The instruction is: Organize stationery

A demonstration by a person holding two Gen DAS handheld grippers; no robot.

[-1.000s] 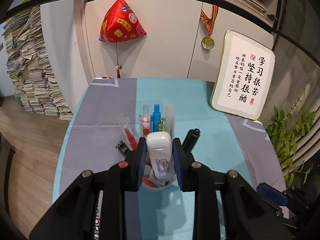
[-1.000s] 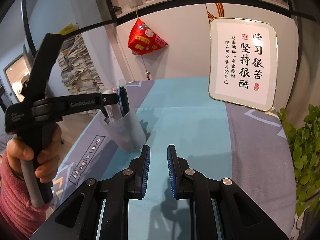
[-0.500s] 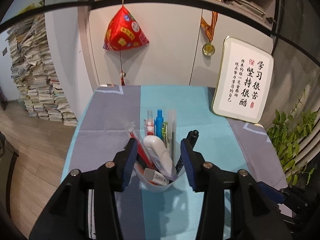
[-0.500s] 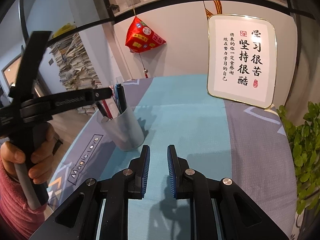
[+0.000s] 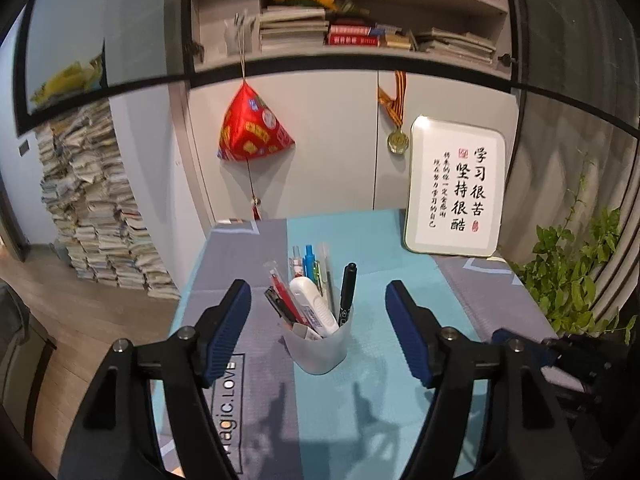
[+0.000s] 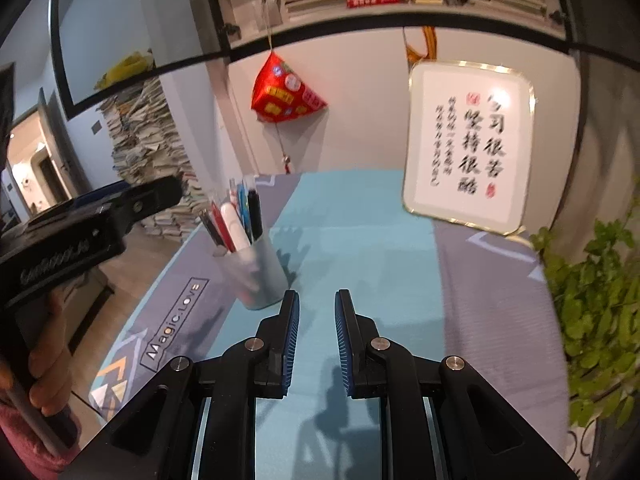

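A translucent pen cup (image 5: 320, 352) stands on the blue and grey desk mat (image 5: 400, 400). It holds several pens, a black marker (image 5: 347, 292) and a white correction-tape dispenser (image 5: 312, 304) that leans among them. My left gripper (image 5: 318, 286) hangs behind and above the cup, its jaws opening wide with nothing between the pads. In the right wrist view the same cup (image 6: 260, 276) sits left of my right gripper (image 6: 317, 294), whose pads stand a narrow gap apart and empty. A hand holds the left gripper's body (image 6: 100, 216) at the left edge.
A framed calligraphy board (image 5: 456, 192) leans on the cabinet at the back right. A green plant (image 5: 572, 272) stands off the right edge. A red hanging ornament (image 5: 252, 128) dangles above the far edge. Stacked papers (image 5: 92, 208) fill the floor at left.
The left gripper let go of the white dispenser, which now rests in the cup. Its jaws widened and it drew back and up. The right gripper rose slightly, still empty.
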